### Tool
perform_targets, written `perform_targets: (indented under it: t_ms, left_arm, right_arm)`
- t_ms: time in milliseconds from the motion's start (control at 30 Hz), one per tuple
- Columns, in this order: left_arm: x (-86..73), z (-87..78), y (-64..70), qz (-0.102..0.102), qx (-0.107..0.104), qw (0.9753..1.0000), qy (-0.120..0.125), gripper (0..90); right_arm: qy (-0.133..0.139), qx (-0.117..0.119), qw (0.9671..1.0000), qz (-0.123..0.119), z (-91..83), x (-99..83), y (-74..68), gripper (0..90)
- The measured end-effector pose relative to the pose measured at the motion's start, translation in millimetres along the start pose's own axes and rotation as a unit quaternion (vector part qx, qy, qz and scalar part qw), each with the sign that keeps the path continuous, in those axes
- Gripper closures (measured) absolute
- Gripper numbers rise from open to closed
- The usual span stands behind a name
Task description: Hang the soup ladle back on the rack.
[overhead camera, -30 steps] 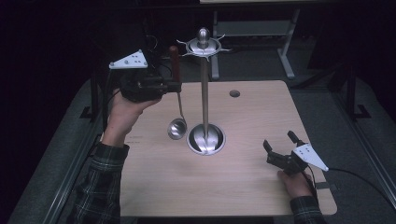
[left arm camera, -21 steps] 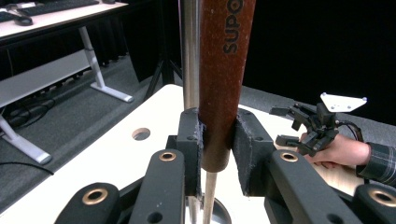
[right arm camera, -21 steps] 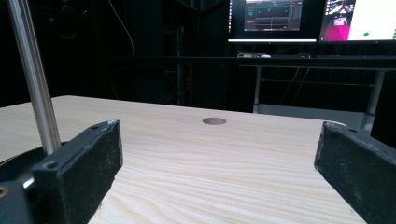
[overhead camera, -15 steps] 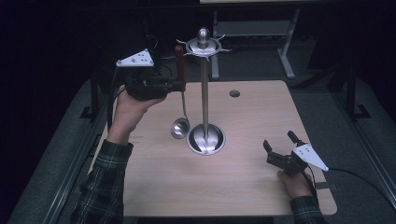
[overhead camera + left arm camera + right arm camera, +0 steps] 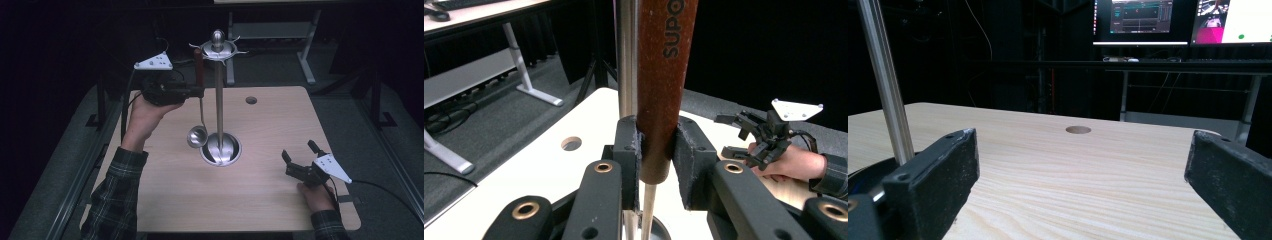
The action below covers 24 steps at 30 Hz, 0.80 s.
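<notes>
Fingers of your left gripper (image 5: 655, 157) clamp the ladle (image 5: 198, 100) handle upper-centre, beside the stand (image 5: 219, 107); right gripper (image 5: 300, 159) fingers spread wide, lower right on surface (image 5: 240, 200).

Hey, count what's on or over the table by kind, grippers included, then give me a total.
Ladle: 1
Utensil stand: 1
Grippers: 2, left gripper and right gripper
Total: 4

room: dark | floor (image 5: 350, 100): grey, perhaps carpet | desk legs (image 5: 305, 55): white | monitors (image 5: 1188, 22): lit
</notes>
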<state>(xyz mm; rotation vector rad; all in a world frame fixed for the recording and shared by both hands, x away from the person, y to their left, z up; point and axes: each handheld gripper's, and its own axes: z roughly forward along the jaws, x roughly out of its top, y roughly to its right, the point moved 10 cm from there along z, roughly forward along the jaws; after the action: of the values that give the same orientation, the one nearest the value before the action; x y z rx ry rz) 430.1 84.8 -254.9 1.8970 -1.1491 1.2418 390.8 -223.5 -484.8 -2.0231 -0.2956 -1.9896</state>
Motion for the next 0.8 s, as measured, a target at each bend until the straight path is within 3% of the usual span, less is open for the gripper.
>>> perform_targets:
  t_ms: [233,467,800]
  left_arm:
    - [-3.6,3.5,-1.1,0.005,0.010,0.9999,-0.006,74.0]
    - [-4.2,2.1,0.2,0.001,0.004,1.0000,-0.006,72.2]
    - [-6.5,-4.5,-0.2,0.004,0.012,0.9999,-0.010,55.3]
  right_arm:
    - [0.000,0.001,1.0000,0.001,0.0,0.1,-0.3,0.2]
    - [-0.001,0.000,1.0000,0.000,0.0,-0.1,-0.2,0.2]
    - [-0.001,0.000,1.0000,0.000,0.0,-0.1,-0.3,0.2]
